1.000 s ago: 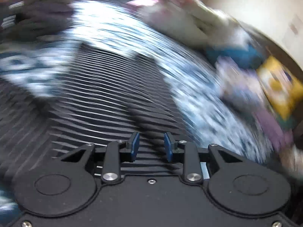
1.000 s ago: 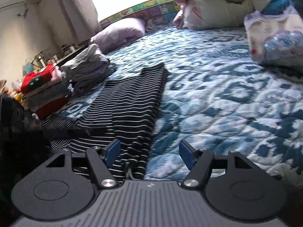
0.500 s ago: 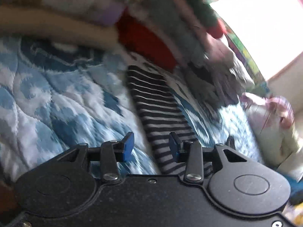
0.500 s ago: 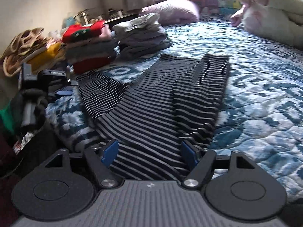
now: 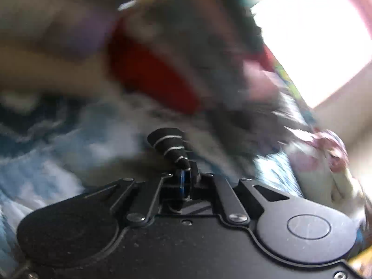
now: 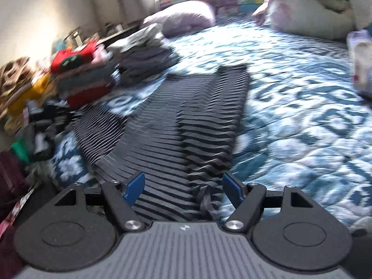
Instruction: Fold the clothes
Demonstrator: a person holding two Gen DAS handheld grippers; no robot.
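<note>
**Striped garment on the bed, one cuff pinched by the left gripper**

While the striped garment (image 6: 181,125) lies spread lengthwise on the blue patterned quilt (image 6: 302,107), the left gripper (image 5: 184,182) has its blue pads pressed together on a rolled end of the same black, white-lined fabric (image 5: 171,145), most likely a sleeve cuff. The left wrist view is badly blurred, so only that pinched tip is sharp; beyond it lie smears of red and grey.

The right gripper (image 6: 183,188) stands with its jaws wide apart and nothing between them, low over the near edge of the garment, where a knotted cord or tie (image 6: 205,200) shows. One long side of the garment, the side toward the open quilt, already lies doubled over its middle. On the garment's other side, a sleeve reaches toward the stacks of folded clothes (image 6: 144,53), which sit just beyond the garment, toward the wall.

The step in hand looks like bringing that held sleeve across the body of the garment. The next move would call for carrying the cuff over the middle and laying it flat without dragging the rest, with the right gripper free to pin or grasp the near edge.
</note>
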